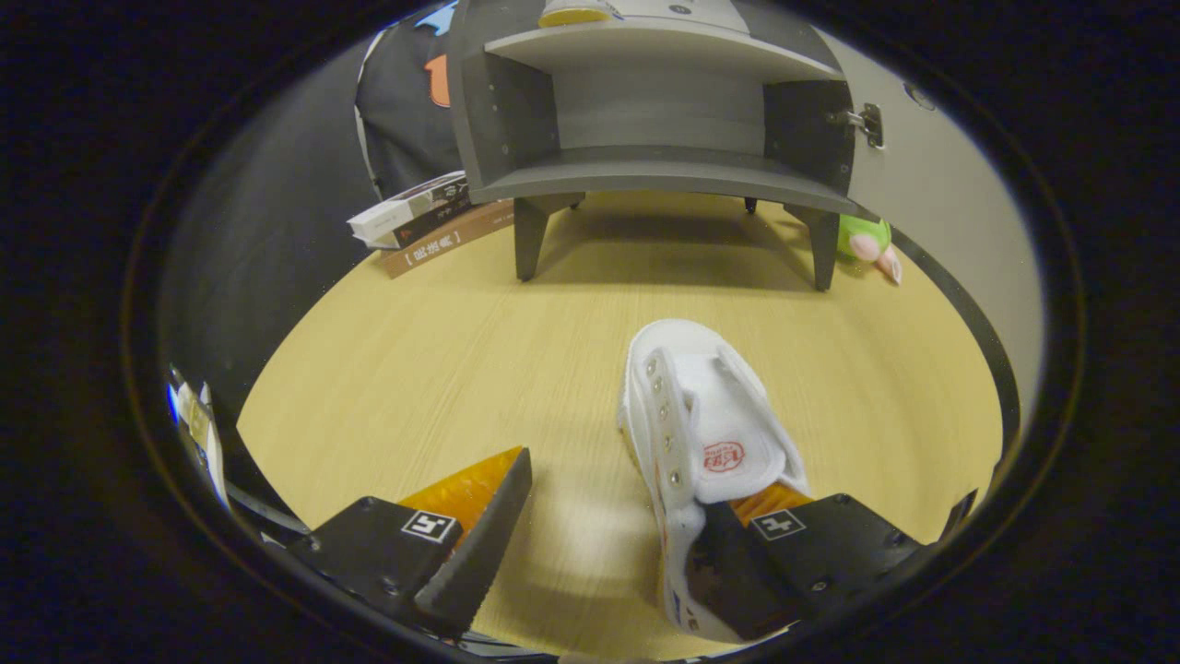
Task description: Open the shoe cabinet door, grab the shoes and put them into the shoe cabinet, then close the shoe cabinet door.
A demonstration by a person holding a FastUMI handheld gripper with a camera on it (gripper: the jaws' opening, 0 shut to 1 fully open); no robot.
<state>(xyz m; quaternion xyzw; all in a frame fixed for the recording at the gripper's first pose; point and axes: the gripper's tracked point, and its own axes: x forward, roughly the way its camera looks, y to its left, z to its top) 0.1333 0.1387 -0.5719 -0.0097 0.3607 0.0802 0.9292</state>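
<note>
A white shoe (705, 420) with a red logo on its tongue lies on the wooden table (415, 387), toe toward the grey shoe cabinet (645, 166). My gripper (625, 489) is open. Its right finger (784, 553) sits in the shoe's heel opening, and its left finger (479, 530) stands on the table well apart from the shoe. The shoe's left wall is between the two fingers, not pressed. The cabinet stands on legs beyond the shoe, and its door (931, 194) is swung open to the right. Its lower shelf is bare, and a yellow-soled item (573, 13) rests on the upper shelf.
A stack of books (429, 226) lies on the table left of the cabinet's front leg. A green plush toy (867, 242) sits behind the right leg, near the open door. The table's rounded front edge curves round on both sides of the fingers.
</note>
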